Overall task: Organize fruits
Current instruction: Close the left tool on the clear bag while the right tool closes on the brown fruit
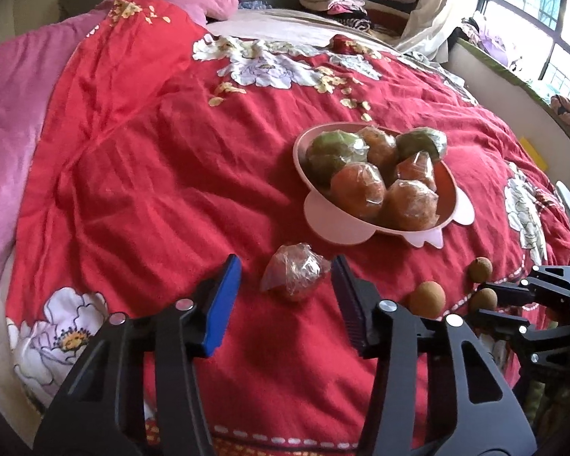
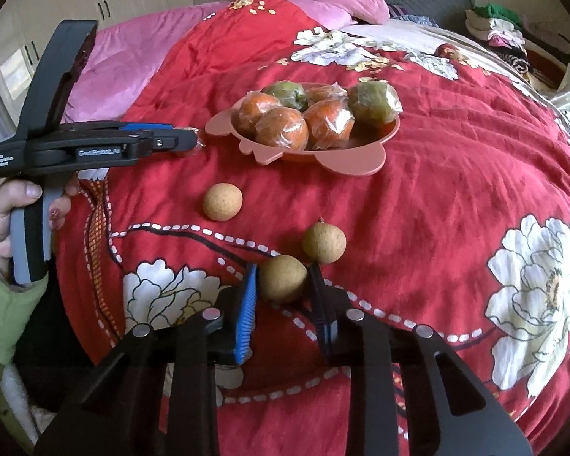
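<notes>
Now the left gripper (image 1: 287, 277) stands with its jaws spread wide, a plastic-wrapped fruit (image 1: 295, 271) lying on the red quilt (image 1: 152, 190) between its fingertips, untouched. Beyond it sits the pink bowl (image 1: 325, 224) of wrapped fruits. The right gripper (image 2: 283, 279) has its fingers against a brown longan (image 2: 284, 278); two more longans (image 2: 323, 241) lie just ahead.
</notes>
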